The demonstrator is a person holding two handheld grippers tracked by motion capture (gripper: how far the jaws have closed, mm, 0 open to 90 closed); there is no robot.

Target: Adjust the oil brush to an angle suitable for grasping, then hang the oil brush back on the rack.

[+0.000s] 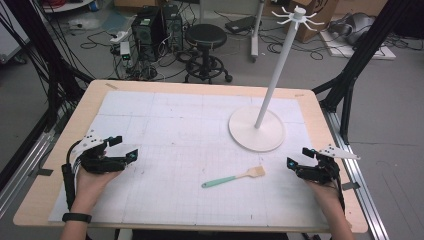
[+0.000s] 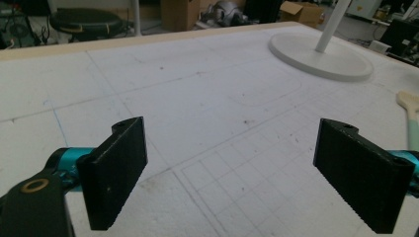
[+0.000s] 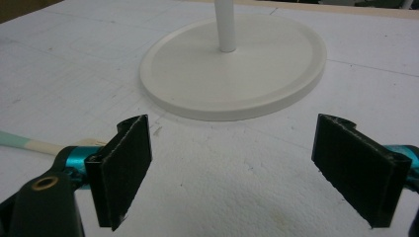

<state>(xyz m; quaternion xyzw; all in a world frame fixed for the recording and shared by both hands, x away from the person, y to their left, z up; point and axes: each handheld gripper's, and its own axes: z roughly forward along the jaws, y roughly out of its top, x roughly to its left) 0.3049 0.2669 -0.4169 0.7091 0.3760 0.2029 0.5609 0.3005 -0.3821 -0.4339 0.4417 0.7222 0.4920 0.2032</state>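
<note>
Spatula (image 1: 233, 177) lay flat on your desk (image 1: 175, 135) between both tools, nearer your right tool (image 1: 297, 158); left tool (image 1: 125, 148) and right both gaped, empty.

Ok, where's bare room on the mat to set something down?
The whole far-left stretch of the mat is bare, from the left tongs up to the far edge. There is also a bare strip between the brush and the near edge. The right side is tighter: stand base, brush and right tongs.
</note>
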